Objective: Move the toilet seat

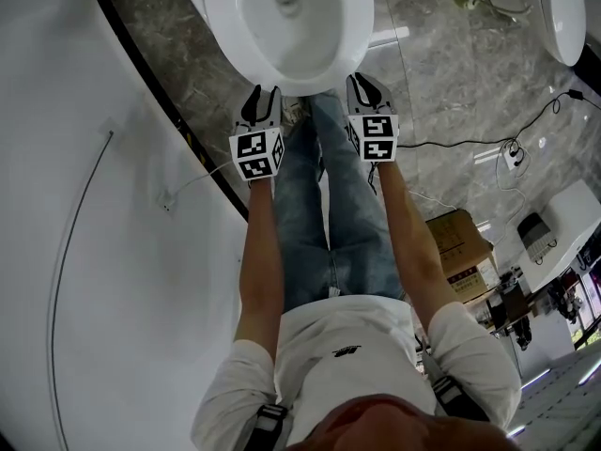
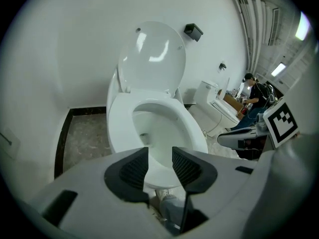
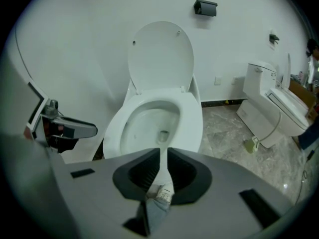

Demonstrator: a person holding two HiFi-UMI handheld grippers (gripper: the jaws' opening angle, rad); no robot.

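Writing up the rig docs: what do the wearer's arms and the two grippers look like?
The left gripper and right gripper match: pale grey shells, black ribbed pads, each carrying a white cube with black square markers. No cables visible on them. Worn: white short-sleeved T-shirt, blue jeans.

My feeds are bright and evenly lit, shadows soft; white highlights glint off the raised lid (image 2: pixel 152 54) and the glossy floor (image 1: pixel 451 64). Both gripper views bulge fisheye-style and darken to black at the corners, edges slightly soft.
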